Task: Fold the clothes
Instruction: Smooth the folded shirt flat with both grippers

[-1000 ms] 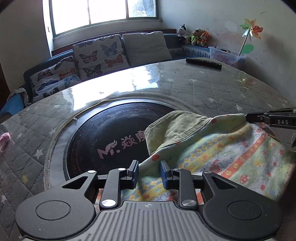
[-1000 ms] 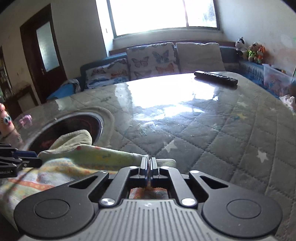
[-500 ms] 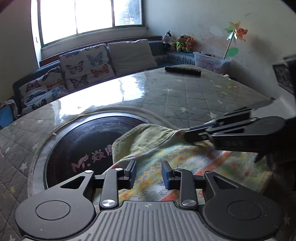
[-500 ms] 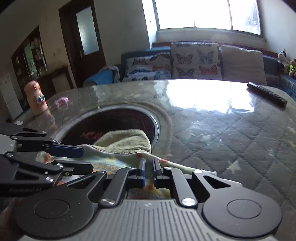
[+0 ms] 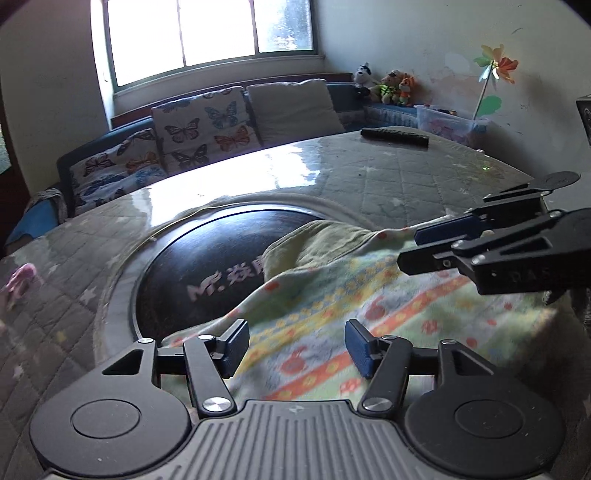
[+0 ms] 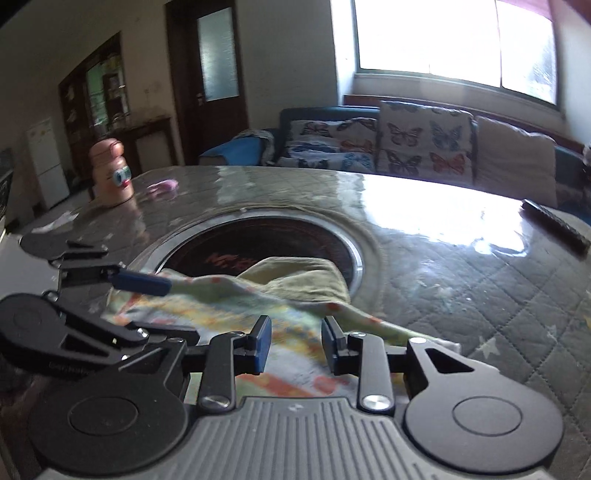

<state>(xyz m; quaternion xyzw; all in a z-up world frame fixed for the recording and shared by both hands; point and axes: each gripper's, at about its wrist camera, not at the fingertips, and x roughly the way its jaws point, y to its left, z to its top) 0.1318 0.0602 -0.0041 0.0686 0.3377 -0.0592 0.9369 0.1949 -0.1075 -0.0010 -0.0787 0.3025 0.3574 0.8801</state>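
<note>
Indoors, quilted table (image 5: 388,184), butterfly sofa (image 5: 192,136).

Your light comes from the window (image 5: 214,33), which is blown out to white in both views. It throws a hard glare patch across the glossy table (image 5: 388,177) toward its far edge, washing out the quilt pattern there. The room's left side in the right wrist view stays dim. The patterned cloth (image 5: 351,295) is smeared with motion blur. Fisheye distortion bends the walls, and the corners vignette to black.
</note>
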